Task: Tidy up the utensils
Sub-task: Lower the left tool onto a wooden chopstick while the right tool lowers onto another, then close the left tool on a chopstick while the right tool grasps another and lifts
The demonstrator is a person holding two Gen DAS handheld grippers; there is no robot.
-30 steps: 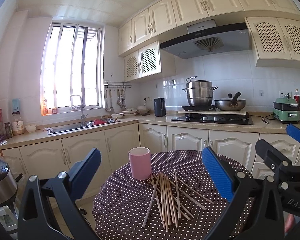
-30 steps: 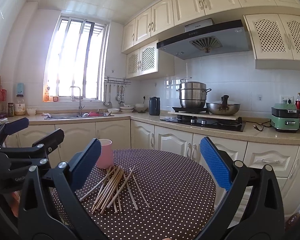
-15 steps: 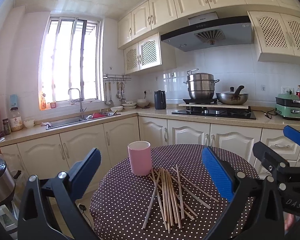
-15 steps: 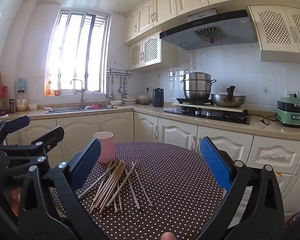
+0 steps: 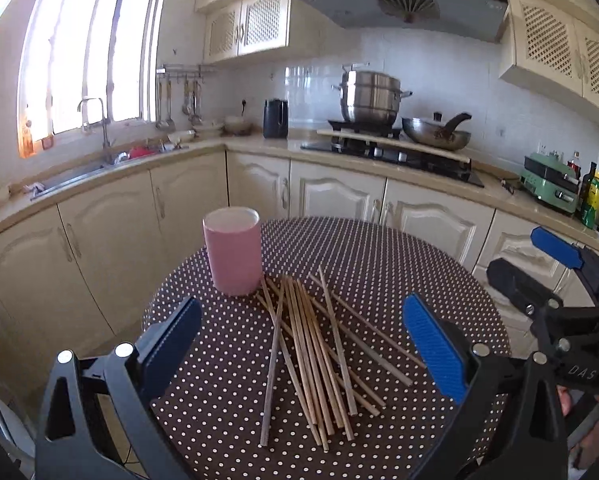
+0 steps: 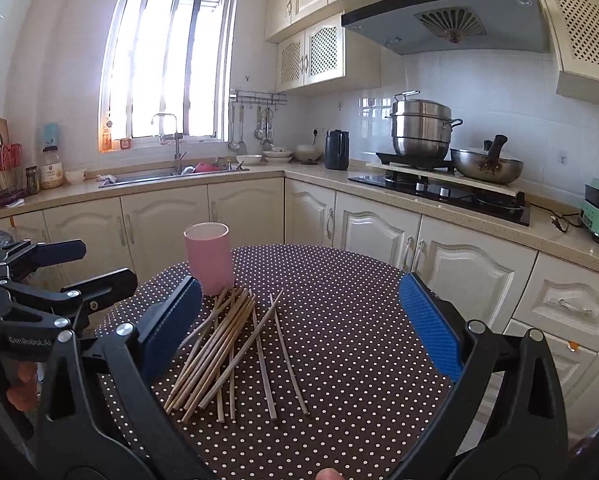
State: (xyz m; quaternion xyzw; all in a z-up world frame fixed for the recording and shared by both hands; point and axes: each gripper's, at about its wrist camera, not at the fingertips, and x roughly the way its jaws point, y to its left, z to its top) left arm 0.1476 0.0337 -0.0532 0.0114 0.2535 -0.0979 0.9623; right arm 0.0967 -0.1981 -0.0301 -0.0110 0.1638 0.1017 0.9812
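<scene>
Several wooden chopsticks [image 5: 311,352] lie in a loose pile on the round dotted table [image 5: 379,256]. A pink cup [image 5: 232,250] stands upright just behind the pile, to its left. My left gripper [image 5: 303,346] is open and empty, above the near part of the pile. My right gripper [image 6: 299,326] is open and empty, above the table with the chopsticks [image 6: 227,348] between its fingers. The cup [image 6: 208,258] stands behind its left finger. Each gripper shows at the edge of the other's view: the right one [image 5: 555,280], the left one [image 6: 55,276].
Cream kitchen cabinets [image 5: 339,196] and a counter run behind the table. A sink [image 6: 151,176] sits under the window. A steel pot [image 6: 421,128] and a wok [image 6: 487,166] stand on the stove. A green appliance [image 5: 549,184] and bottles stand at right.
Both grippers have moved forward and tilted down toward the table. The chopsticks and cup appear larger and nearer. Nothing on the table has moved.
</scene>
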